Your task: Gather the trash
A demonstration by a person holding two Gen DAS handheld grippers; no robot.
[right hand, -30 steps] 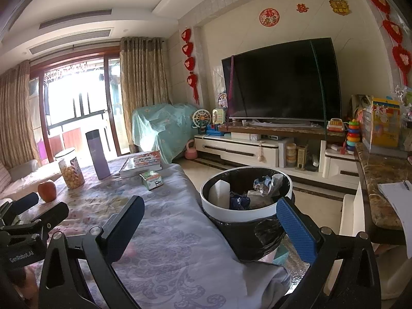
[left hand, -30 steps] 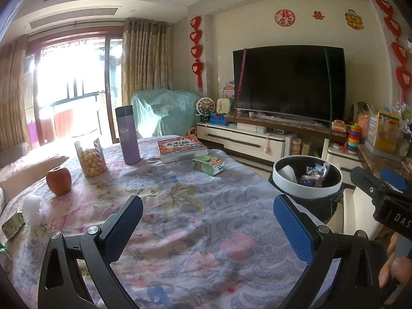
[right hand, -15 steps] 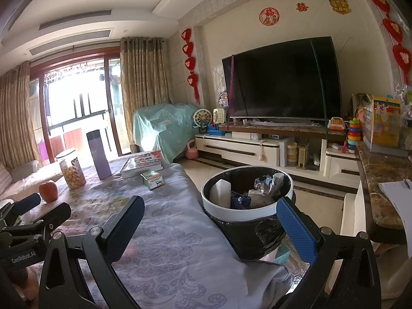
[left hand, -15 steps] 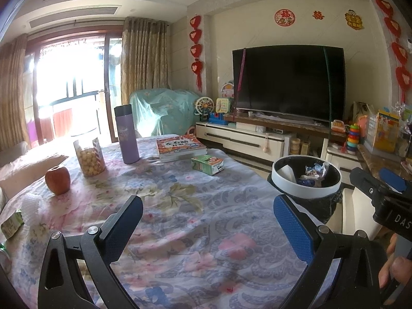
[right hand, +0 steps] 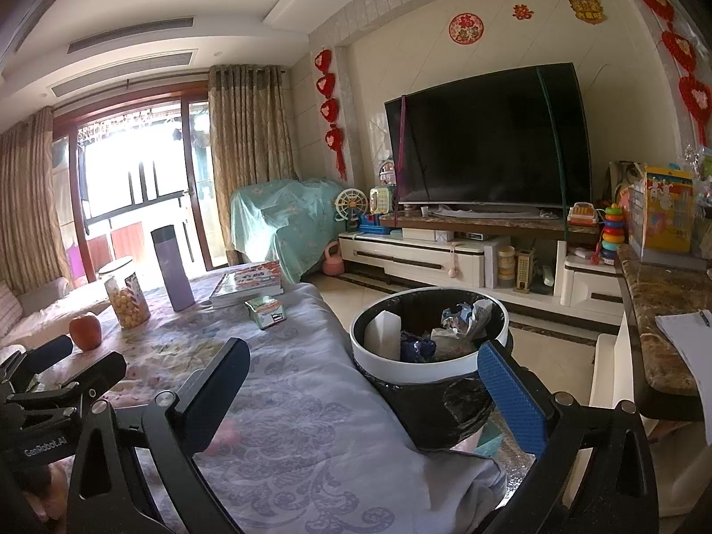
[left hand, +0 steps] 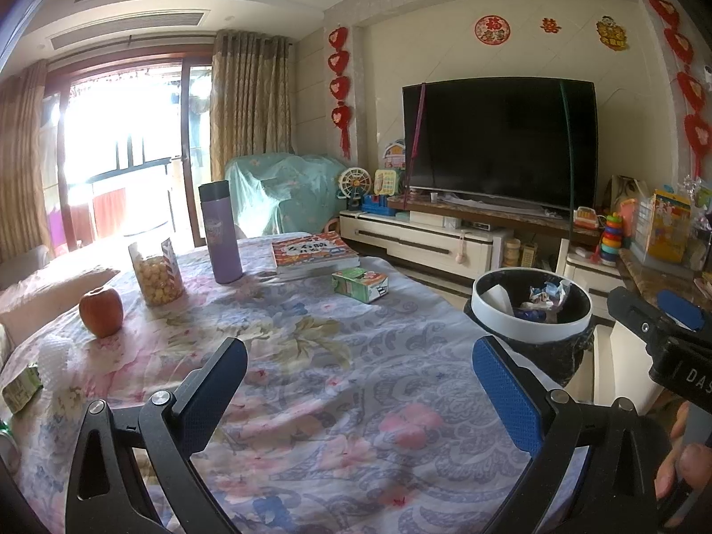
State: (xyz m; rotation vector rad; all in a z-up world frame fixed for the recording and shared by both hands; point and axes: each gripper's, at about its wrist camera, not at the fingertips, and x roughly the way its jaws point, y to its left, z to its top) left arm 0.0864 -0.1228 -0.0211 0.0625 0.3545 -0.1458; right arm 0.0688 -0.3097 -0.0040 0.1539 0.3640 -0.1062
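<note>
Daylight from the glass balcony doors (left hand: 115, 178) fell across a table (left hand: 356, 400) draped in a soft, wrinkled floral cloth, its rounded far edge dropping away toward a tiled floor (right hand: 356, 293) and a long white TV cabinet (left hand: 422, 244). Ahead of the left gripper (left hand: 359, 382), whose blue-padded fingers stood wide apart with nothing between them, lay a broad bare stretch of cloth. Beyond it sat a small green carton (left hand: 359, 284), with a stack of picture books (left hand: 313, 252) just behind. Further to that gripper's left stood a tall purple flask (left hand: 220, 231), a clear jar of round yellow snacks (left hand: 155, 273) and a red apple (left hand: 101, 311), and at the near left edge lay another green carton (left hand: 20, 389). The right gripper (right hand: 362, 382) was likewise spread open and empty, hovering over the table's right-hand edge. Just ahead of its right finger stood a round bin (right hand: 427, 356) with a white rim and a glossy black liner, close against the hanging cloth, holding crumpled wrappers and a white piece of paper. To the right of the bin ran a marble-topped counter (right hand: 663, 311), leaving a narrow strip of floor between.
</note>
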